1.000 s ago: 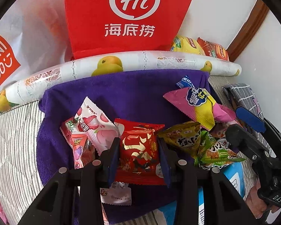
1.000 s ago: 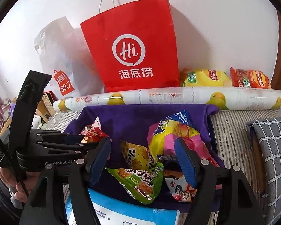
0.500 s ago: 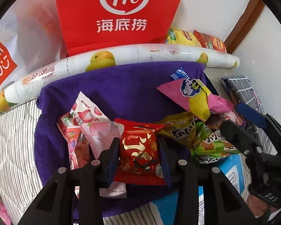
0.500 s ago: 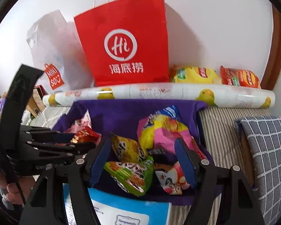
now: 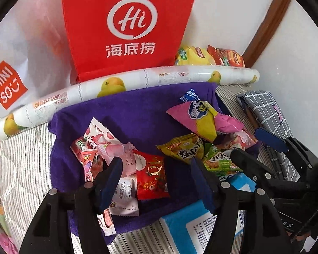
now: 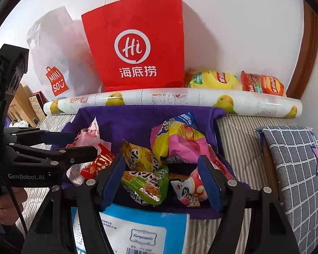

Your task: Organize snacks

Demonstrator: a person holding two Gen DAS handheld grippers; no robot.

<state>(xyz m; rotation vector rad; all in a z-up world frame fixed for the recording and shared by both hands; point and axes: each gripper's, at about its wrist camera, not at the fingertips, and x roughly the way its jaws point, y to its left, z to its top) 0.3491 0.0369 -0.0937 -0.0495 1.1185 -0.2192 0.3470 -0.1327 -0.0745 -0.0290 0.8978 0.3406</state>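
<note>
Released, the red packet [image 5: 151, 177] now lies on the purple towel [image 5: 137, 114] between my left tongs [image 5: 156, 182] — jaws opening. Right tongs [image 6: 161, 182] spread, pinching nothing — lift clear without snagging wrappers.

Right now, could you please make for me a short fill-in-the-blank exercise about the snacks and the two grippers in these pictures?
1. The snack packets lie on a ____ towel.
2. The left gripper has its jaws opening around the ____ packet, which lies on the towel.
3. The tall paper bag against the wall is ____.
4. The green packet lies between the fingers of the ____ gripper.

Missing words: purple; red; red; right
</note>
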